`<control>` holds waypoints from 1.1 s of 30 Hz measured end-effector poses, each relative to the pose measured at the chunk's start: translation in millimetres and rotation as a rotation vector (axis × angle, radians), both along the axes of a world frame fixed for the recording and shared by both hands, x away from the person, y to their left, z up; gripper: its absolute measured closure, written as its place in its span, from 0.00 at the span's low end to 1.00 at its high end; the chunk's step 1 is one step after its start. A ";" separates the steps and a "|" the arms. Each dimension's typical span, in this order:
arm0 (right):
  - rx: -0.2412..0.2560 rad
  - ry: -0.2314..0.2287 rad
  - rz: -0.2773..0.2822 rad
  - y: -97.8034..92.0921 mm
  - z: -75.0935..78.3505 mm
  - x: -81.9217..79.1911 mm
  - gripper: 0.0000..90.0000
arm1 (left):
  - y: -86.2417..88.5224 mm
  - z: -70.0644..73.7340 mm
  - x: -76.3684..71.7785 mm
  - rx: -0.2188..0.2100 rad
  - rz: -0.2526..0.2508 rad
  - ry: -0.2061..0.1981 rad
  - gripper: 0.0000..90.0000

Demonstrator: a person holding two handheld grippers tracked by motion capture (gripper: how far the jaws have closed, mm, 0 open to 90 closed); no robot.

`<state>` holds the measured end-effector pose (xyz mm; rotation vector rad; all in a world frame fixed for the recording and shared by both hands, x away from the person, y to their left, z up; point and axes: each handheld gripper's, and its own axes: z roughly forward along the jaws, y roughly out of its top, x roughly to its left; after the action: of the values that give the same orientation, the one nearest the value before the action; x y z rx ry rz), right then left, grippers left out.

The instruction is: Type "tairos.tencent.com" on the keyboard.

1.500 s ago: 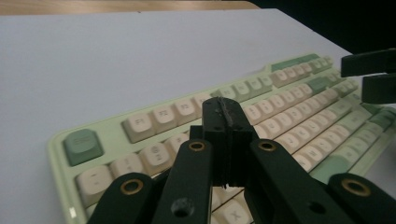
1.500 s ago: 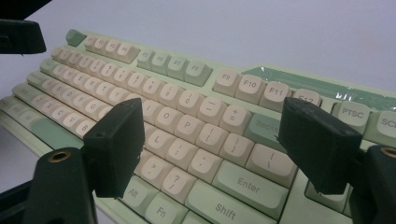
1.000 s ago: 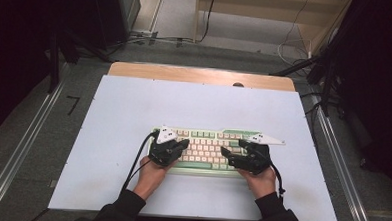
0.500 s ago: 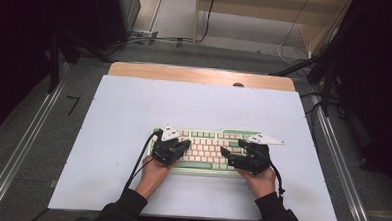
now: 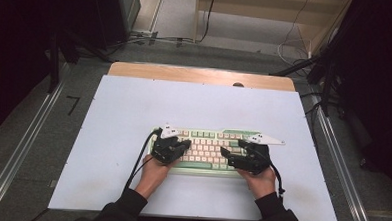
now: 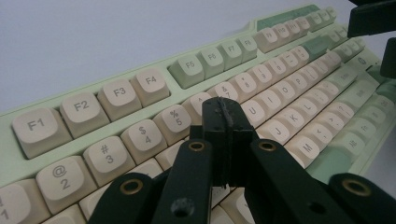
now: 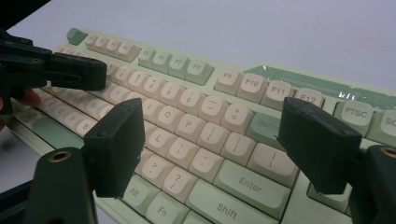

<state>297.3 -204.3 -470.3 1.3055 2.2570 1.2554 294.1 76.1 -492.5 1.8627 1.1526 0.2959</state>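
High view: a pale green mechanical keyboard with cream keycaps [image 5: 210,148] lies flat on the white-topped desk [image 5: 134,113], near the person's edge and a little right of the middle. The left hand-held gripper [image 5: 185,145] sits over the keyboard's left end, the right hand-held gripper [image 5: 225,153] over its right part, and the two point inward toward each other with a stretch of keys between them. A black cable [image 5: 139,160] trails from the left one back across the desk.

Left gripper view shows the left hand-held gripper [image 6: 226,128] with its two black jaws pressed together, nothing between them, its tip low over the letter rows below the number keys of the keyboard [image 6: 116,93]; whether it touches a key cannot be told.

Right gripper view shows the right hand-held gripper [image 7: 210,147] with its jaws spread wide apart above the keyboard [image 7: 243,84], the punctuation keys and the Enter key [image 7: 252,179] visible in the gap.
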 end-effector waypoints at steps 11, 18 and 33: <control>-0.004 0.002 0.002 0.8 -0.3 -0.4 0.24 | 16.9 12.5 -6.7 -0.055 0.019 -0.036 0.65; -0.003 0.003 0.000 0.4 -0.5 -0.2 0.24 | 34.5 18.2 -12.5 -0.054 0.061 -0.061 0.46; -0.002 0.003 -0.001 -0.4 -0.6 0.0 0.24 | 64.5 15.0 -27.3 -0.051 0.081 -0.066 0.62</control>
<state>297.2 -204.7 -470.9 1.3091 2.2590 1.2512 266.8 140.6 -477.4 1.7519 1.1811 0.3679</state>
